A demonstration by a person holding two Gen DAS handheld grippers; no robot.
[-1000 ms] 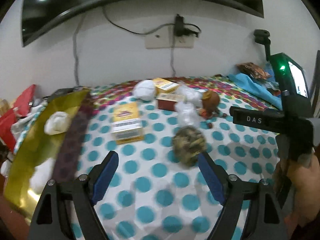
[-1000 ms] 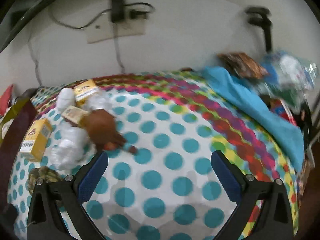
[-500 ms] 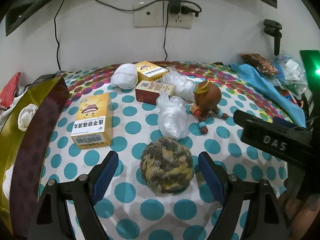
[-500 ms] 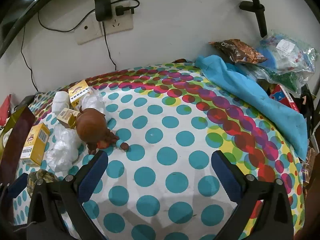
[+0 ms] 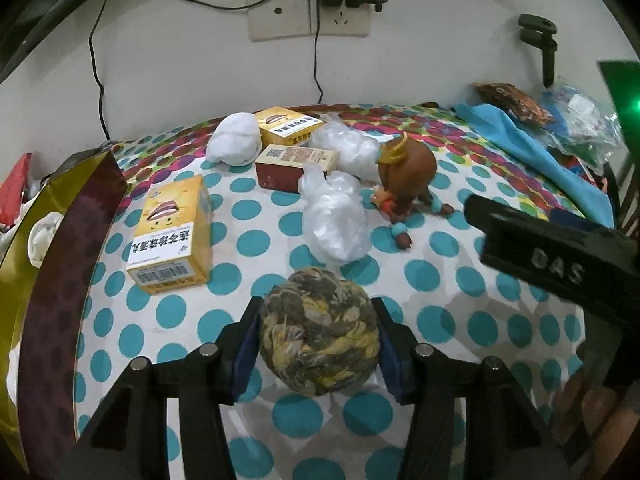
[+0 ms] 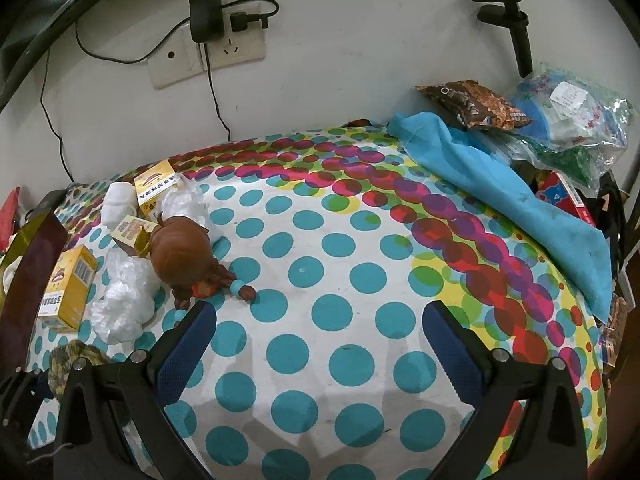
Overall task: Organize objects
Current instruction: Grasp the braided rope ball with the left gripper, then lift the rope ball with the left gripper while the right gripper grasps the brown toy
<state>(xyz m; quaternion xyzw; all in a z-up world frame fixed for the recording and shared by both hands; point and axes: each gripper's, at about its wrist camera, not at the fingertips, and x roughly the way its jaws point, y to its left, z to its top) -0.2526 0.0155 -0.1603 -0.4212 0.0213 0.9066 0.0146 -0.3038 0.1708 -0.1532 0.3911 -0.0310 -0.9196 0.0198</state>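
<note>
Squeezing the rope ball (image 5: 318, 330) between its fingers, the left gripper (image 5: 316, 334) risks it rolling out, since it is round and soft. The right gripper (image 6: 320, 344) hovers spread apart, empty, above the tablecloth (image 6: 340, 256).

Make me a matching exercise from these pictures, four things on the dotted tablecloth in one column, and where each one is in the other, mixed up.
Things:
1. mottled woven rope ball
2. brown round-headed figurine
3. blue cloth
4. right gripper

Places or states:
A. open over bare dots
B. between the left gripper's pads
C. draped at the table's right edge
D. beside a crumpled clear plastic bag

Pairs: 1-B, 2-D, 3-C, 4-A
</note>
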